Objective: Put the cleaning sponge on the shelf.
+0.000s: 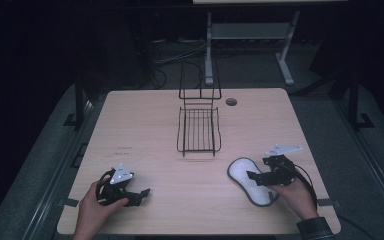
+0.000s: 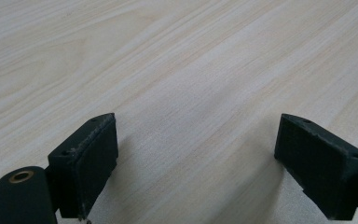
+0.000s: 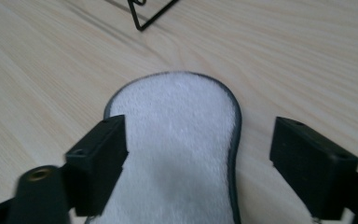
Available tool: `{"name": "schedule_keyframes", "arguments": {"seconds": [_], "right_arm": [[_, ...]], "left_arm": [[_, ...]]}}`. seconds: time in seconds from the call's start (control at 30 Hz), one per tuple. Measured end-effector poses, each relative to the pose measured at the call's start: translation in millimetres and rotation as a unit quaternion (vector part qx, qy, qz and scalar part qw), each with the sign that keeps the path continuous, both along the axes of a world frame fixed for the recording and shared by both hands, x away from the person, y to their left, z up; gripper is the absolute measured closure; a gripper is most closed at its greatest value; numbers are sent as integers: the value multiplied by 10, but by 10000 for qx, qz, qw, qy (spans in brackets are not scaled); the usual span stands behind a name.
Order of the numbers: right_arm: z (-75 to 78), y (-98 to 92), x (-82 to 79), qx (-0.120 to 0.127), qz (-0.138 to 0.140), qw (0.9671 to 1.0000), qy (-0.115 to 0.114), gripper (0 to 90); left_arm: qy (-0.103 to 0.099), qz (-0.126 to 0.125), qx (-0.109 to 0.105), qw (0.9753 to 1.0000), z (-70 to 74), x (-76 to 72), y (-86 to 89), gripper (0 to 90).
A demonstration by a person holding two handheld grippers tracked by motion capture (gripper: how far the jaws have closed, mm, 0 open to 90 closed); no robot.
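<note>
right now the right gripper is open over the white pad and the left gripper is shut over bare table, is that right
Not quite. The left gripper is open too: the left gripper view shows its jaws standing wide apart over the bare table. The rest holds: the right gripper is open over the white pad.

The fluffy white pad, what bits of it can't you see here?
- High view: the right gripper and hand cover the near right part of the white pad.
- Right gripper view: the pad's near end is cut off by the bottom edge, and the left finger hides some of its left rim.
- Its underside lies hidden against the table.
</note>
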State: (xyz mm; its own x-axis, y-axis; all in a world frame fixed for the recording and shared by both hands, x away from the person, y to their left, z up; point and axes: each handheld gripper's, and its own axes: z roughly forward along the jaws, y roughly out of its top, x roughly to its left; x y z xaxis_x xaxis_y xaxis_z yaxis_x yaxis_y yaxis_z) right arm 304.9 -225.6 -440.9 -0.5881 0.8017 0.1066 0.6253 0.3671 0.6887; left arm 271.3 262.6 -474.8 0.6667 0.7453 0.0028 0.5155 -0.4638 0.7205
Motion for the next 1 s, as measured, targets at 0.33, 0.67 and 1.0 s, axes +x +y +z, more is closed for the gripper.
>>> {"name": "schedule_keyframes", "arguments": {"seconds": [0.33,0.67,1.0], "right_arm": [[-90,-50,-90,-165,-41,9998,117,70],[-155,52,-38,-188,-41,9996,189,54],[-220,120,8,-284,15,9992,270,54]], "left_arm": [[1,-12,15,10000,0,1,2,124],[1,-10,14,10000,0,1,2,124],[1,0,-4,10000,-1,0,0,124]]}}
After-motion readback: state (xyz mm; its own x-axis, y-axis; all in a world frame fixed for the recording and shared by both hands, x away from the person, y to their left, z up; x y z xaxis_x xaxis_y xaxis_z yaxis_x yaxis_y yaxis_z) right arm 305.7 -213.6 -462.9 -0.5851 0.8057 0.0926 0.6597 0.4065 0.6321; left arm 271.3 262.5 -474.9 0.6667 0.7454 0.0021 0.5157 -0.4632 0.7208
